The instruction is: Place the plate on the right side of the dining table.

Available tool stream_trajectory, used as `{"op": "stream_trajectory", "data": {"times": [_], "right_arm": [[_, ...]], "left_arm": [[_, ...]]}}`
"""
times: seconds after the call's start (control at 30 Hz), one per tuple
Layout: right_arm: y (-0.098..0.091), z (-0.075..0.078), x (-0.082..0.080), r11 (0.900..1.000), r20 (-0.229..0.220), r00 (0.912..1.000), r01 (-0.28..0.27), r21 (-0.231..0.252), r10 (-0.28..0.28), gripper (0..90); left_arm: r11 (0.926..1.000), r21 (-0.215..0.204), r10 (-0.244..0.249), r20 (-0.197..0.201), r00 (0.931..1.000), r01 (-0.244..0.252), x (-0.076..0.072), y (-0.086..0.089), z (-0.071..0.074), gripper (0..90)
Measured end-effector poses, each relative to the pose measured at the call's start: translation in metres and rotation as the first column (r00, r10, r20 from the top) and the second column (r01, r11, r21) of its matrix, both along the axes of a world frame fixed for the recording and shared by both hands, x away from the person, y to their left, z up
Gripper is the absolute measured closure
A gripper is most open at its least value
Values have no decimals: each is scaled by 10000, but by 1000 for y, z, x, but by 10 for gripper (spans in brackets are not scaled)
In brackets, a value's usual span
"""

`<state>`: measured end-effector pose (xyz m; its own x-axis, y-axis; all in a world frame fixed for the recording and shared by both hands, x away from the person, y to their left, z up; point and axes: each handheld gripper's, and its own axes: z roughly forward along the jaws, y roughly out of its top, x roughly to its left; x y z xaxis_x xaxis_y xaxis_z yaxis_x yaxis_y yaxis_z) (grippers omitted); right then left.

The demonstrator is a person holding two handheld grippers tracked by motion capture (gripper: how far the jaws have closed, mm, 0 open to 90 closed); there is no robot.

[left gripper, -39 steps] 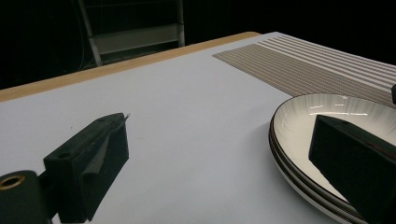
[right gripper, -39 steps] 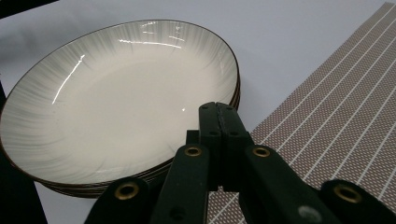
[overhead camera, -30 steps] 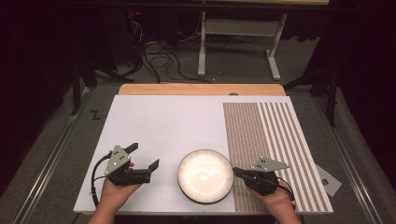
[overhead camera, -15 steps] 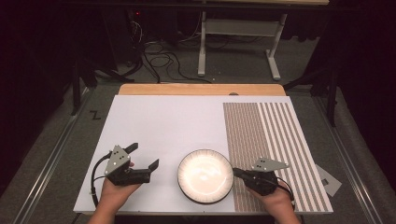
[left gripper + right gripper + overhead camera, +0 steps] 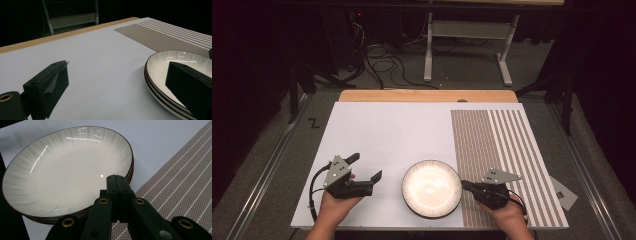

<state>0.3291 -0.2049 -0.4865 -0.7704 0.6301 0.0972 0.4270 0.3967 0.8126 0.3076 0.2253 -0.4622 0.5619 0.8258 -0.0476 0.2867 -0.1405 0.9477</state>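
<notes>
A stack of white plates [image 5: 432, 188] sits near the front edge of the tabletop [image 5: 397, 130], just left of the striped mat [image 5: 502, 150]. Right tongs [image 5: 466, 185], pressed together, point at its rim. Left tongs [image 5: 364, 167] stand apart beside it.

We are in a lab or test room, not a home. Our white table [image 5: 387, 135] stands on grey carpet in a dark room; beyond the table, loose cables [image 5: 377, 57] trail over the floor beside a bare metal stand [image 5: 467, 50], and rails [image 5: 262, 175] run along its sides.
</notes>
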Motion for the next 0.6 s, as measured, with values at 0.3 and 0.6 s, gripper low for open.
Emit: {"op": "stream_trajectory", "data": {"times": [0.3,0.6], "right_arm": [[0,0,-1,10000,-23,10000,-43,-11,43,900],[0,0,-1,10000,7,10000,-54,-64,54,900]], "left_arm": [[10000,15,-6,-19,10000,6,0,1,0,52],[10000,-14,-2,-21,10000,2,0,0,0,52]]}}
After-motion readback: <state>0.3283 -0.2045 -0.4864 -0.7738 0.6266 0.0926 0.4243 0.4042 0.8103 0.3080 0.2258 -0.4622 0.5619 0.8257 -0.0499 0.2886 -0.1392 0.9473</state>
